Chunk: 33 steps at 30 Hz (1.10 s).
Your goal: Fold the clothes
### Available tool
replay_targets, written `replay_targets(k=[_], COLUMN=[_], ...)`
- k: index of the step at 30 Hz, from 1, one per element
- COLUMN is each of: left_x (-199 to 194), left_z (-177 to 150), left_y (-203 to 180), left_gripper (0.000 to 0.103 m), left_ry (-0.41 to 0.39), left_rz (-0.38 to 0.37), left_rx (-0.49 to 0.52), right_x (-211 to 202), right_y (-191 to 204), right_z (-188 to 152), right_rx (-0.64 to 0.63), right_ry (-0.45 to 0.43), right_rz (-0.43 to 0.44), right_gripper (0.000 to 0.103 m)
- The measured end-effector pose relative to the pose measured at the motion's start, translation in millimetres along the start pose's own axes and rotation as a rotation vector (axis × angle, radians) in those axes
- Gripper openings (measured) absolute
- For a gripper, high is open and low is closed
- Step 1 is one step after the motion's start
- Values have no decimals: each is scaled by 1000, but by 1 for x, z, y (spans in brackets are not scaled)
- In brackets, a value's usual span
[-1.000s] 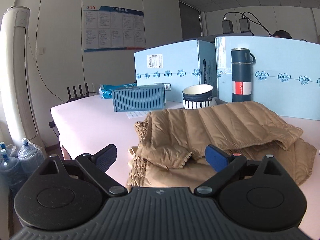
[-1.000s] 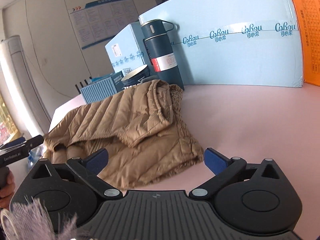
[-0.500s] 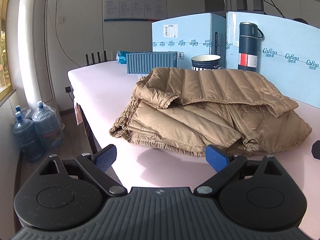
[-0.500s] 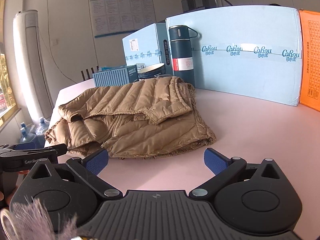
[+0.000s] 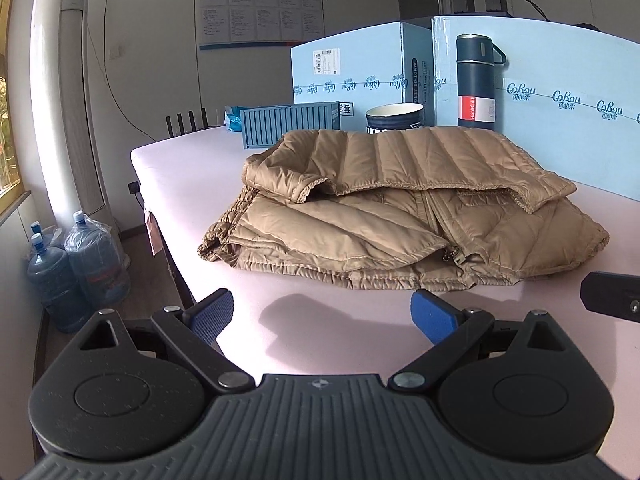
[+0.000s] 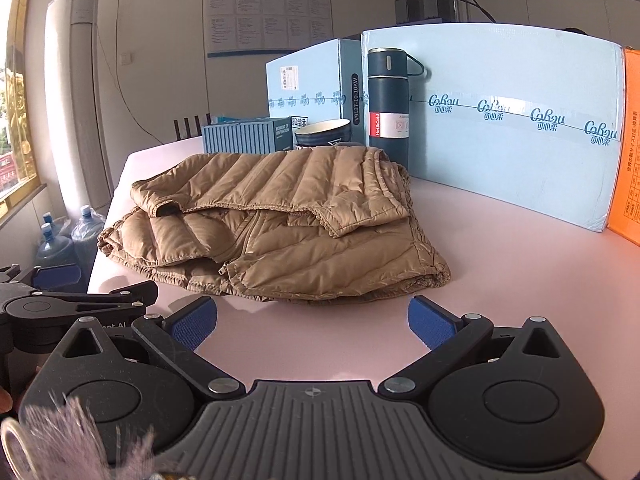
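Observation:
A tan quilted down jacket (image 5: 400,208) lies folded on the pink table (image 5: 192,176), its upper half laid over the lower half, zipper facing me. It also shows in the right wrist view (image 6: 280,220). My left gripper (image 5: 322,316) is open and empty, held back from the jacket's near hem above the table's front edge. My right gripper (image 6: 312,322) is open and empty, also short of the near hem. The left gripper (image 6: 60,300) shows at the left edge of the right wrist view.
Behind the jacket stand a dark blue thermos (image 5: 478,80), a striped bowl (image 5: 394,118), a blue-grey container box (image 5: 290,124) and light blue cartons (image 5: 560,92). An orange carton (image 6: 628,148) is at far right. Water bottles (image 5: 76,264) and a tall air conditioner (image 5: 68,92) stand on the floor left.
Both grippers have pulled back from the jacket toward the table's near edge. The jacket now lies folded and still, released from both grippers.

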<state>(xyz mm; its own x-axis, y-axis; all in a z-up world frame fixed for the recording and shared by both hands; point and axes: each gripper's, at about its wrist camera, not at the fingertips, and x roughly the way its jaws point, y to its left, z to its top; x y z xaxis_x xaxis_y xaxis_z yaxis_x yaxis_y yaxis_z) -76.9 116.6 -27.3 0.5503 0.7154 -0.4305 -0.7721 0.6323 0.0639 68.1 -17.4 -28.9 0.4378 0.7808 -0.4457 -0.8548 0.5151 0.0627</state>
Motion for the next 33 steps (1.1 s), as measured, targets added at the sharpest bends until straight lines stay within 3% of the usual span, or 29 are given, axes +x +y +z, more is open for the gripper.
replay_targets(k=[33], left_x=[-1], left_z=[-6], left_y=[-15], left_gripper=[95], left_ry=[12], left_rz=[-28], left_rx=[23], right_x=[3], right_y=[2], right_z=[-2], right_rx=[-6], right_ry=[18], right_rz=[-6], right_gripper=[103])
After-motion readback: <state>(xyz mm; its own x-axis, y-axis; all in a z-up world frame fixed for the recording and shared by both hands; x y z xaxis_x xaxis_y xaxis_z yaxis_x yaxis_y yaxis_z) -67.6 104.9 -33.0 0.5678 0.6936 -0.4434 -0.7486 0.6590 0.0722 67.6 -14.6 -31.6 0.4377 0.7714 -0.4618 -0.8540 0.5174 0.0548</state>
